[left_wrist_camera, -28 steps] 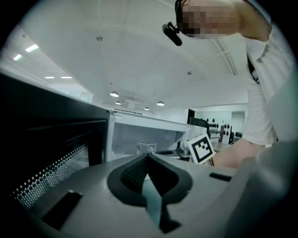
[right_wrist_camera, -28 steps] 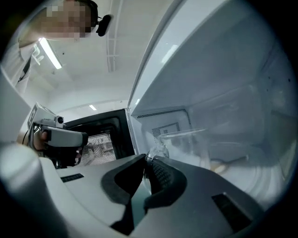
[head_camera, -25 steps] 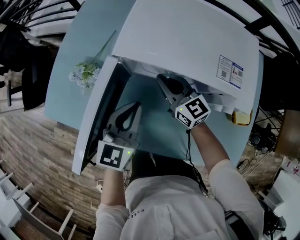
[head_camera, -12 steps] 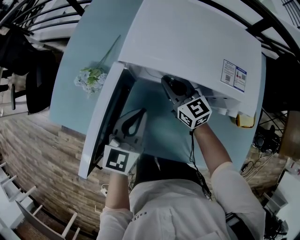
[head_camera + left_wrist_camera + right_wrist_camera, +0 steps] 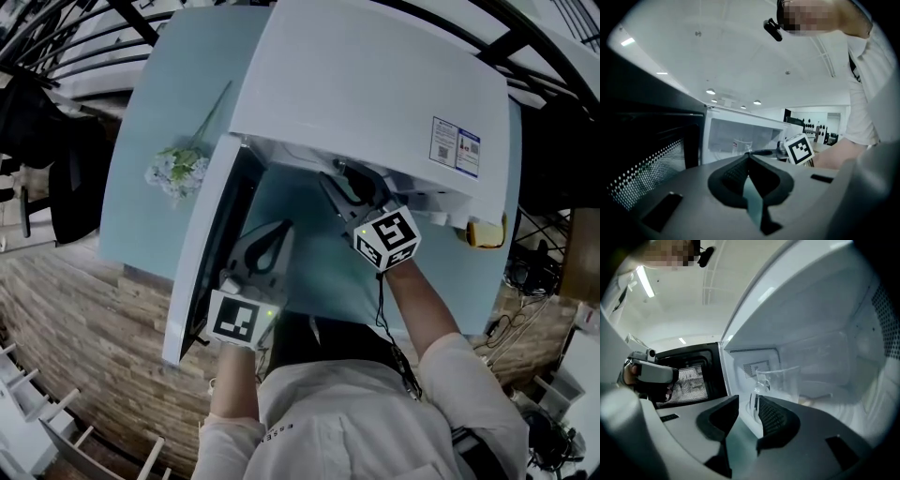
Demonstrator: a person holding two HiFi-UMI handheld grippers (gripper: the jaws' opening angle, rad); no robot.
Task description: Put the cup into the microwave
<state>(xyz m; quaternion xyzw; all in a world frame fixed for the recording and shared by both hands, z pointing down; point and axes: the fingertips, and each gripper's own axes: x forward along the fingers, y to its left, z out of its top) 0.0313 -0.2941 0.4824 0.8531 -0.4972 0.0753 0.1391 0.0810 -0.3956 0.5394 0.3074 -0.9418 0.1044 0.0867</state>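
Observation:
A clear glass cup (image 5: pixel 785 379) with a handle stands inside the white microwave (image 5: pixel 375 84). My right gripper (image 5: pixel 749 405) reaches into the oven's mouth. Its jaws are opening, and the cup's handle sits in the gap between them with no pad pressing on it. In the head view the right gripper (image 5: pixel 345 180) is under the oven's top edge. My left gripper (image 5: pixel 272 232) is shut and empty, level beside the open door (image 5: pixel 202 253). From the left gripper view the cup (image 5: pixel 740 145) shows in the cavity, with the right gripper's marker cube (image 5: pixel 799 149) beside it.
The microwave stands on a pale blue table (image 5: pixel 178 75). Its door swings out to the left, with a dark perforated window (image 5: pixel 691 378). A bunch of artificial flowers (image 5: pixel 178 169) lies left of the door. A yellow object (image 5: pixel 483 230) sits at the oven's right corner.
The right gripper's fingers look slightly further apart at the oven's mouth and its cube sits a touch lower. The left gripper has kept its place.

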